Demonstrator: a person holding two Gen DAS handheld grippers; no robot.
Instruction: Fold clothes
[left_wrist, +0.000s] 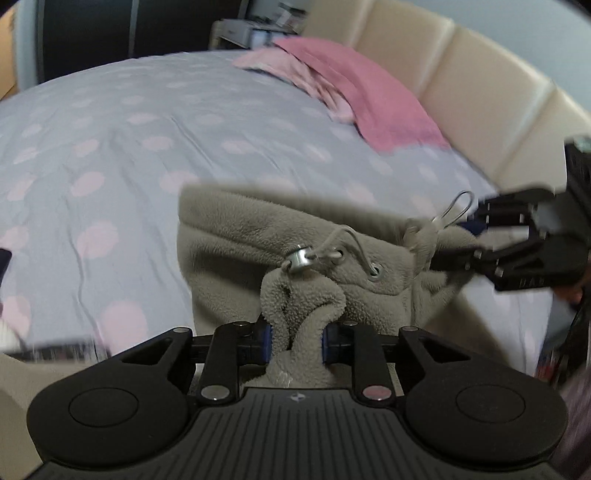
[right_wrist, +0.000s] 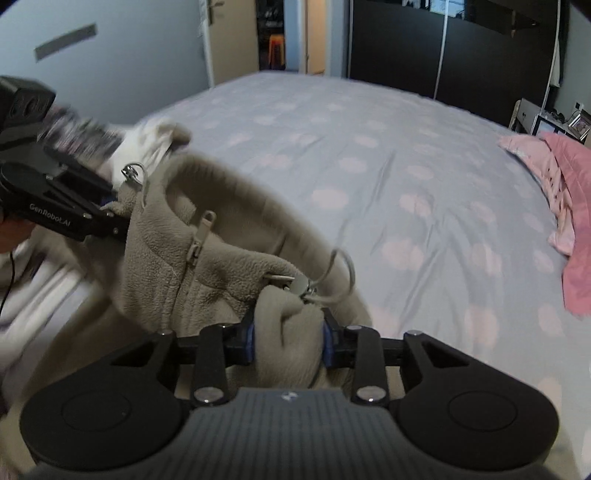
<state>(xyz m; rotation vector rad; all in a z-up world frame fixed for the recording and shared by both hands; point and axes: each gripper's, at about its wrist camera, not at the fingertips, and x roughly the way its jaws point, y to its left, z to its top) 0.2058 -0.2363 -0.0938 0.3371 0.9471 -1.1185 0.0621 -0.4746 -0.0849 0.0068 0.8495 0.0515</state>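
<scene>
While both tongs (left_wrist: 296, 341) pinch fleece (right_wrist: 207, 258), only right view shows zipper (right_wrist: 197, 242).

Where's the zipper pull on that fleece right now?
In the right wrist view, the zipper pull hangs left of centre on the beige fleece jacket, between the left gripper at the collar and the right gripper bunching fabric below.

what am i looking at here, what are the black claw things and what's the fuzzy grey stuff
There is no robot arm: a person carries two hand-held black two-finger grippers, each with a camera looking along its fingers. One picture is from the left gripper, the other from the right gripper; each also shows the other at its edge. Both are shut on a beige-grey fleece jacket with a zip and drawcords, holding it between them above a grey bedspread with pale pink dots. A pink pillow lies by the cream padded headboard.
</scene>
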